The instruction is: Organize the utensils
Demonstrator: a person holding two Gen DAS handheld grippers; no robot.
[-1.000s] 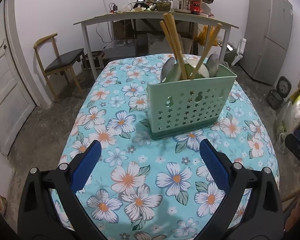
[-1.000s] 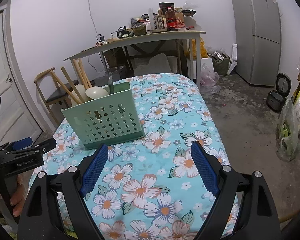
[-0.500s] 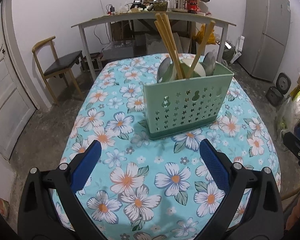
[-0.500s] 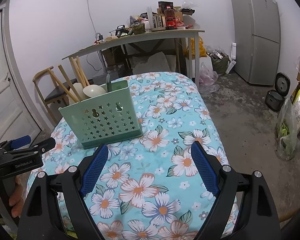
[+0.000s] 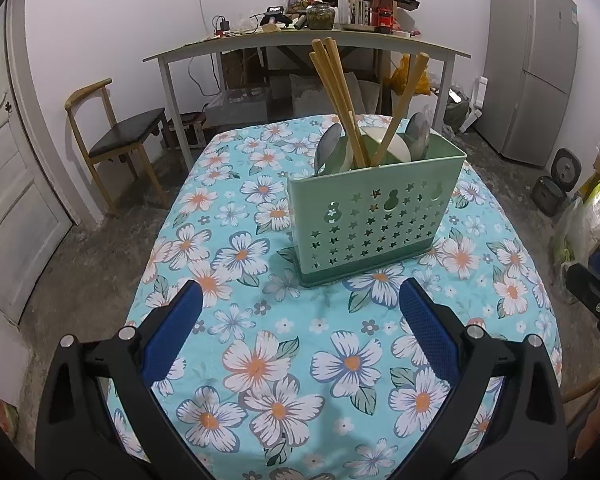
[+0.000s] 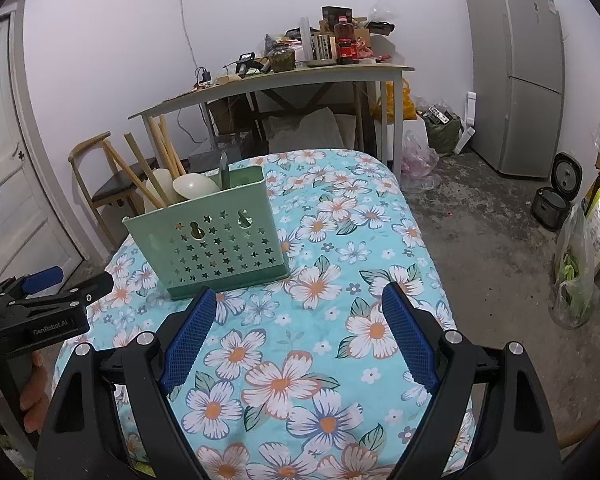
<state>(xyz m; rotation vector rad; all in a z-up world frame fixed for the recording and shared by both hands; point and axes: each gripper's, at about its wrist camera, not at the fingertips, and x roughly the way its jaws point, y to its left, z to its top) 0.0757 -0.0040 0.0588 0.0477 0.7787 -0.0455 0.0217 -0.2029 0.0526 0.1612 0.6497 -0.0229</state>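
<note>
Two pairs of fingers spread wide, left gripper (image 5: 298, 306) and right gripper (image 6: 296, 312) empty, above flowered tablecloth (image 5: 340, 360)

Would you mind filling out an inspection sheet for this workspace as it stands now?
Surface: table under a floral cloth, bare in front.
Job's things: green holder upright, holding chopsticks and spoons.
Clutter: nothing seen on the cloth.
Grippers: left gripper and right gripper open, empty, short of the holder.
Cables: one runs down the wall behind the desk.
Surroundings: crowded desk, chair, fridge, bags on the floor.
</note>
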